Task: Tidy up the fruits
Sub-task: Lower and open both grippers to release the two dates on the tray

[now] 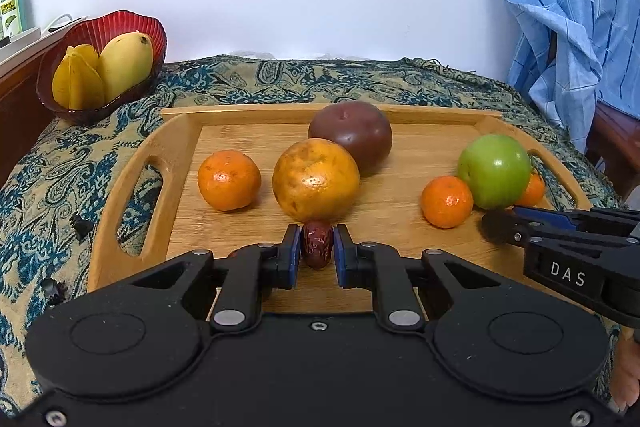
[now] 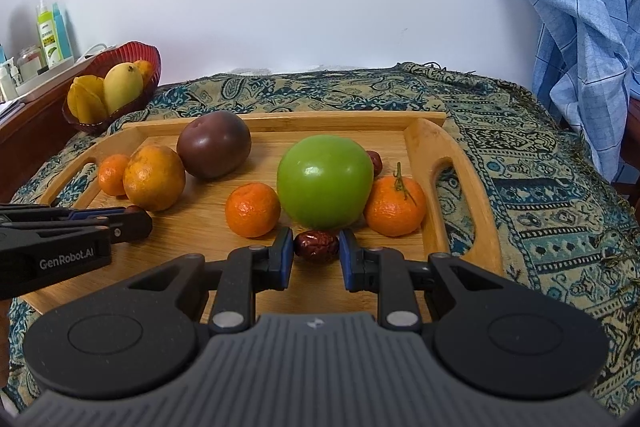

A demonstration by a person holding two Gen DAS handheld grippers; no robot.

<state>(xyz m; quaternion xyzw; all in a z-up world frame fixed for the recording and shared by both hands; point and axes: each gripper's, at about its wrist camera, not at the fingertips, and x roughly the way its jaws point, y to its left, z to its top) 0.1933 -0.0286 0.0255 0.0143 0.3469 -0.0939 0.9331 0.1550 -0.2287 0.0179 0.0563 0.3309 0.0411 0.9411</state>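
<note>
We see the desk (image 2: 540, 187) under a patterned teal and beige cloth, and on it the flat wooden tray with cut-out handles (image 2: 420, 163), which keeps the loose fruits together so they cannot roll off. At the far left stands the ribbed red glass bowl (image 1: 120, 27), which already holds a yellow mango (image 1: 126, 63) and a yellow starfruit (image 1: 78, 77); we judge that it is the place where the sorted fruits go. On the tray lie the round green apple (image 2: 325, 182), the dark purple round fruit (image 2: 214, 143), the big dull orange (image 1: 316, 179) and several small bright mandarins, one (image 2: 394, 205) with its green stem. The left tool (image 1: 317, 247) is pinching a small wrinkled red date (image 1: 317, 243) just in front of the big orange, low over the tray. The right tool (image 2: 316, 249) is pinching another wrinkled red date (image 2: 317, 245) just in front of the green apple. We think the smallest fruits are taken first, one in each tool. The white letters "DAS" are readable on the right tool's side, and "GenRobot.AI" on the left one's.
</note>
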